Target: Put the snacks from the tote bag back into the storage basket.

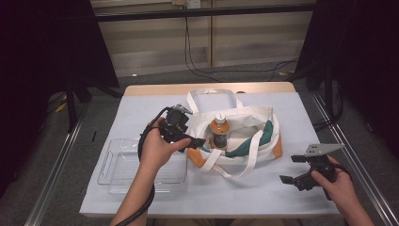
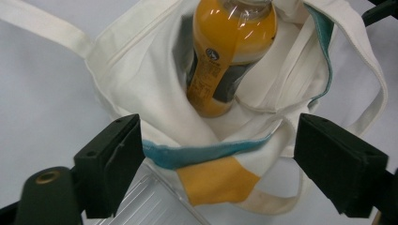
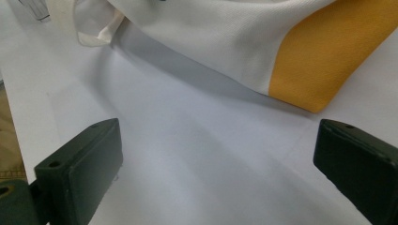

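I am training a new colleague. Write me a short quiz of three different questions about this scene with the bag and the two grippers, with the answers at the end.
1. True or false: the orange drink bottle lies on the table beside the tote bag.
2. Which gripper is at the bag's opening?
A. left gripper
B. right gripper
C. neither
3. Fill in: the clear plastic ___ sits at the left of the bag.

Key
1. False: it stands inside the bag.
2. A; its jaws are apart, holding nothing.
3. Tray.
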Available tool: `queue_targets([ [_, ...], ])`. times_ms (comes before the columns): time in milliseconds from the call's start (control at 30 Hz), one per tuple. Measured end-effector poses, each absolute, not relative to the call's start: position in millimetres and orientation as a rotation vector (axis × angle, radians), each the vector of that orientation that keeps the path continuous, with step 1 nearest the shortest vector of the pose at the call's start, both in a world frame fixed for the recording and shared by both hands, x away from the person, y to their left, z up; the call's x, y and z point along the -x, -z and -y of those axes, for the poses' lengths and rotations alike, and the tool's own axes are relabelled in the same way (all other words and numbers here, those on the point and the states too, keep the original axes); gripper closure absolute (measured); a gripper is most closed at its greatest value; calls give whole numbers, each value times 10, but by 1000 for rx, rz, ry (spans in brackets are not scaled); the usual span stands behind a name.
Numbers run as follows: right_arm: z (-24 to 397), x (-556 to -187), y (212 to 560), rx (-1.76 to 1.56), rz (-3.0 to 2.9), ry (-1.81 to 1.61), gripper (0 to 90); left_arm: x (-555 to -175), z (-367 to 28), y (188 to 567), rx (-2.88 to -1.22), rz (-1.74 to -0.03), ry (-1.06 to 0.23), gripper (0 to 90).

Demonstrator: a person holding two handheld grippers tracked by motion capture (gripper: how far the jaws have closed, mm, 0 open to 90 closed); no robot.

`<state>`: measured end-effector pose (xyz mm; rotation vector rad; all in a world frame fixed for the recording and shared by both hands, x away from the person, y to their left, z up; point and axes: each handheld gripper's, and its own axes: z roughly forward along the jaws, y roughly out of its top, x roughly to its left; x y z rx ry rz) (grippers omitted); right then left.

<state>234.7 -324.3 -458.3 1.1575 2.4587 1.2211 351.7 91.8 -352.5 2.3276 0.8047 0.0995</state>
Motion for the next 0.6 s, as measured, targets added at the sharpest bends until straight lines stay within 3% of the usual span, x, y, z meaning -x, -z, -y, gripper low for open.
queue_targets([
  [200, 3247, -2351, 4580, -1152, -2459, -1223, 14, -3561, -800, 3507, -2304, -801, -89, 197],
  [300, 3255, -2350, 4576, -1154, -2458, -1224, 14, -3615, -738, 3496, -2314, -780, -66, 269],
  [600, 3252, -2353, 4575, -1152, -2459, -1226, 14, -3709, -594, 3441, -2321, -747, -74, 294],
])
